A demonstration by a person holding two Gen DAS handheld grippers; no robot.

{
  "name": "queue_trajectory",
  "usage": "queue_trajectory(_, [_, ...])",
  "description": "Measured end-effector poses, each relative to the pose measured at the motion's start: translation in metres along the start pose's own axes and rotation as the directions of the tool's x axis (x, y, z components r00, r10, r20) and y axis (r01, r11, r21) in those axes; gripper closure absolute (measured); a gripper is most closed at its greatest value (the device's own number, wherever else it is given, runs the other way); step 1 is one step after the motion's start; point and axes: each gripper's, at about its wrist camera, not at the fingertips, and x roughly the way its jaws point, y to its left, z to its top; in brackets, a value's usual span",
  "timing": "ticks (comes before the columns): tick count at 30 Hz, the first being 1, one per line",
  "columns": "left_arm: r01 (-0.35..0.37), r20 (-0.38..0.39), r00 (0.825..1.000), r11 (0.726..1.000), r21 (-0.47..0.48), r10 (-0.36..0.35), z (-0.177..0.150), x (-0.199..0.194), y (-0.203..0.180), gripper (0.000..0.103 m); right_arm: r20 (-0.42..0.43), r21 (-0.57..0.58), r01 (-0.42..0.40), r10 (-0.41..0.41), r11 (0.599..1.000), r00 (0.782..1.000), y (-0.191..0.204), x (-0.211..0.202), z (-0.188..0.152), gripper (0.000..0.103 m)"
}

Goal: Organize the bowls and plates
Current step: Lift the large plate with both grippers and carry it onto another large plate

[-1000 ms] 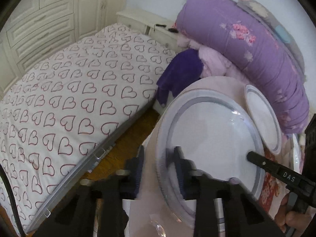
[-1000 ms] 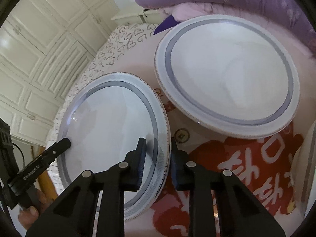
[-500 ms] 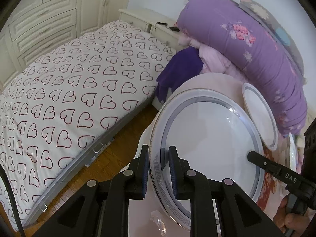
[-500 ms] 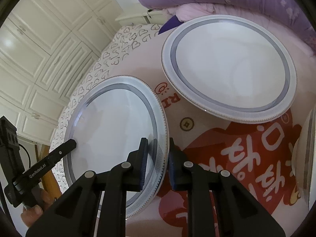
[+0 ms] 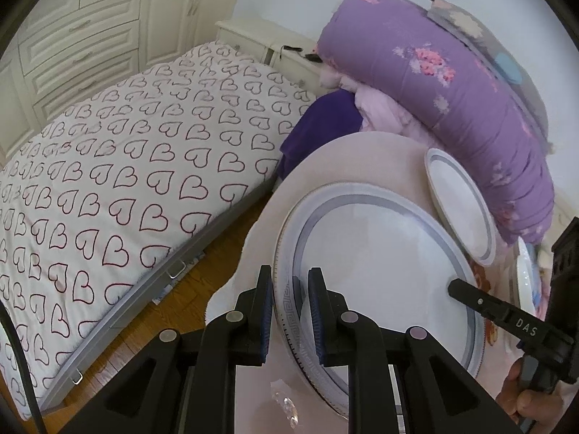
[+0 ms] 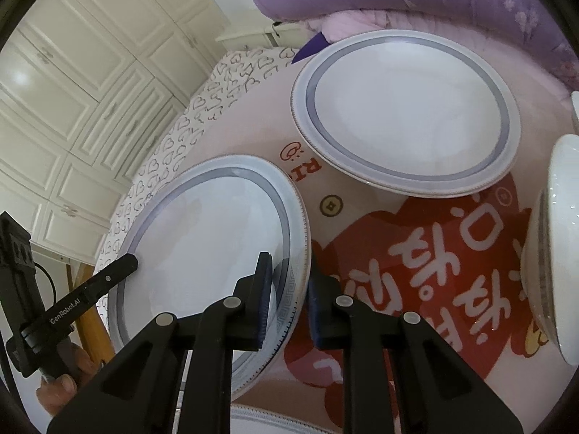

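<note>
A large white plate with a grey band (image 5: 380, 271) (image 6: 210, 246) is held tilted just above the pink tablecloth. My left gripper (image 5: 289, 289) is shut on its left rim, the patterned edge pinched between the pads. My right gripper (image 6: 289, 278) is shut on the opposite rim. Each gripper also shows in the other's view: the right gripper (image 5: 506, 322) at the plate's far edge, the left gripper (image 6: 72, 303) at lower left. A second matching plate (image 6: 405, 115) (image 5: 459, 209) lies flat on the table beyond.
The round table (image 5: 343, 159) carries a pink cloth with a red print (image 6: 416, 253). A white bowl (image 6: 553, 253) stands at the right edge, and another plate rim (image 6: 275, 419) shows at the bottom. A heart-patterned bed (image 5: 126, 181) and purple bedding (image 5: 452, 83) flank the table.
Both grippers have lifted the large plate a little and drawn it back from the second plate. The right jaws closed tighter on the rim.
</note>
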Motion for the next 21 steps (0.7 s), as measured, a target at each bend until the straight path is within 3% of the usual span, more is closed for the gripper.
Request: queue_trajectory(21, [0.038,0.090,0.995,0.998,0.055,-0.042,-0.045,-0.078,-0.037,0.089,0.133,-0.038,-0.022,0.027,0.999,0.991,-0.008,-0.072,-0.026,0.085])
